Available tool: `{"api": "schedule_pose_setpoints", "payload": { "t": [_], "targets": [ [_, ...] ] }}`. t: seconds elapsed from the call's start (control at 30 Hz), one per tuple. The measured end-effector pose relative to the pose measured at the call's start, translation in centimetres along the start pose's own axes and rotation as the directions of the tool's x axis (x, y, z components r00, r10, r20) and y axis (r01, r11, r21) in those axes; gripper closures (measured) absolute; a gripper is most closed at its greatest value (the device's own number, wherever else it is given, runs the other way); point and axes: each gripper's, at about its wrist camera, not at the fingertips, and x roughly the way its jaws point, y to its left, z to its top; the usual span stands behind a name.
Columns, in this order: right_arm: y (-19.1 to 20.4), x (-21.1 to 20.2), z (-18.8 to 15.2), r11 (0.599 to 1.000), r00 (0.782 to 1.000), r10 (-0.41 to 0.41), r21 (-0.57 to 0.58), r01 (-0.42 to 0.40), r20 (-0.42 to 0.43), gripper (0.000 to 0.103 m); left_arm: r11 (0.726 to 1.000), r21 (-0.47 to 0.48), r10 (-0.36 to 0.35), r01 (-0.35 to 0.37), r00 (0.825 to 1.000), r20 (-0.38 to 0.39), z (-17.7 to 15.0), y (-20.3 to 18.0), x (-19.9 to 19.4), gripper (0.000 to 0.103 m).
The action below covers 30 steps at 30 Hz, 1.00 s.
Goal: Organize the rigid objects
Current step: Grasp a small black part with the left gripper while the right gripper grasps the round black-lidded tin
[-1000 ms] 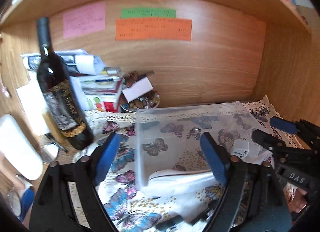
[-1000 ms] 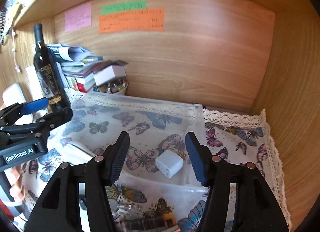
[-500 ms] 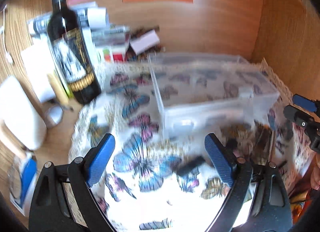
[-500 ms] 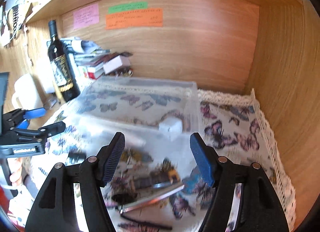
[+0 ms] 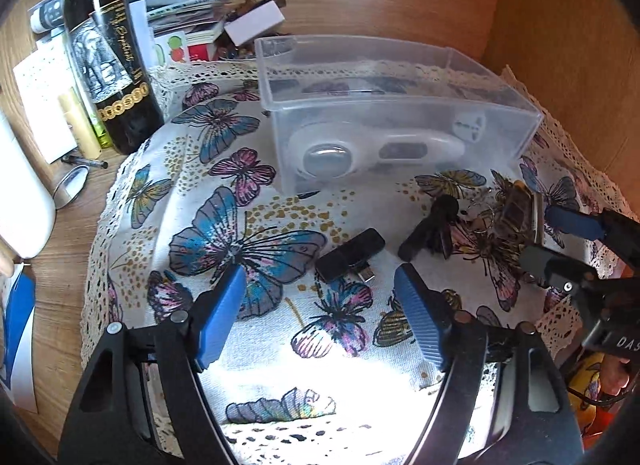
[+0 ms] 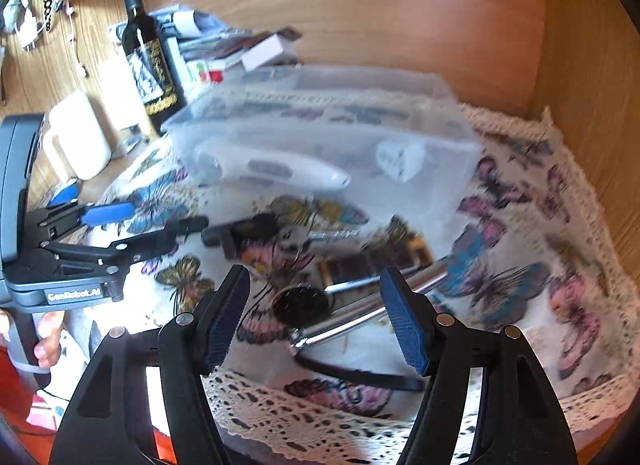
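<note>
We hold the left gripper (image 5: 320, 293) over the butterfly cloth (image 5: 224, 201), jaws apart and just closing in, nothing between them; the black USB adapter (image 5: 348, 255) lies just ahead. The right gripper (image 6: 314, 297) stands apart above a metal tool (image 6: 360, 305). The clear bin (image 5: 400, 105) holds a white device (image 5: 376, 149)

A clear plastic bin (image 5: 400, 113) stands upright at twelve o'clock on the butterfly cloth. Inside it a white handheld device (image 5: 372, 151) lies flat on its side along the near wall, with a small white cube charger (image 5: 469, 127) at its three o'clock. Outside the bin, at its six o'clock, a black USB stick (image 5: 349, 255) lies flat on the cloth, a black clip (image 5: 430, 229) near its two o'clock.
</note>
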Motion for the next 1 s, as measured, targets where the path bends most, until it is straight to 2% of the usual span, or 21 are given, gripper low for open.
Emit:
{"api": "schedule_pose_setpoints", "payload": {
  "t": [0.1, 0.17, 0.23, 0.3, 0.33, 0.37, 0.43, 0.73, 1.0],
  "targets": [
    [0.0, 0.4, -0.3, 1.0, 1.0, 0.014, 0.006, -0.014, -0.012, 0.043, 1.0, 0.015, 0.001, -0.001, 1.0, -0.006, 0.5, -0.4, 0.6, 0.031],
    [0.1, 0.4, -0.2, 1.0, 1.0, 0.014, -0.005, -0.014, -0.009, 0.046, 1.0, 0.025, 0.015, -0.015, 1.0, -0.004, 0.8, -0.5, 1.0, 0.039],
    [0.3, 0.5, -0.2, 1.0, 1.0, 0.026, -0.013, -0.026, -0.018, 0.053, 0.999, 0.034, 0.022, -0.021, 1.0, -0.015, 0.9, -0.7, 1.6, 0.051],
    [0.4, 0.8, -0.2, 0.999, 0.999, 0.023, -0.026, -0.024, -0.027, 0.058, 0.999, 0.043, 0.025, -0.024, 1.0, -0.008, 1.0, -0.9, 1.8, 0.056],
    [0.6, 0.9, -0.2, 0.999, 0.999, 0.024, -0.036, -0.025, -0.031, 0.06, 0.998, 0.052, 0.021, -0.021, 1.0, -0.005, 1.0, -1.0, 1.8, 0.066],
    [0.7, 1.1, -0.2, 0.999, 0.999, 0.028, -0.043, -0.029, -0.036, 0.062, 0.998, 0.058, 0.017, -0.017, 1.0, -0.003, 0.9, -1.1, 1.8, 0.069],
    [0.9, 1.4, -0.2, 0.998, 0.998, 0.03, -0.047, -0.032, -0.047, 0.072, 0.998, 0.061, 0.018, -0.019, 1.0, 0.005, 0.9, -1.1, 1.8, 0.069],
    [0.7, -0.2, 0.5, 0.999, 1.0, 0.016, -0.043, -0.015, 0.011, 0.072, 1.0, 0.023, 0.007, -0.008, 0.999, 0.045, 1.0, 0.1, 0.2, 0.069],
    [0.1, -2.6, 2.6, 0.999, 0.993, -0.009, -0.036, 0.013, 0.115, 0.072, 1.0, -0.002, 0.008, -0.008, 0.989, 0.144, 2.6, 0.7, -2.6, 0.069]
  ]
}}
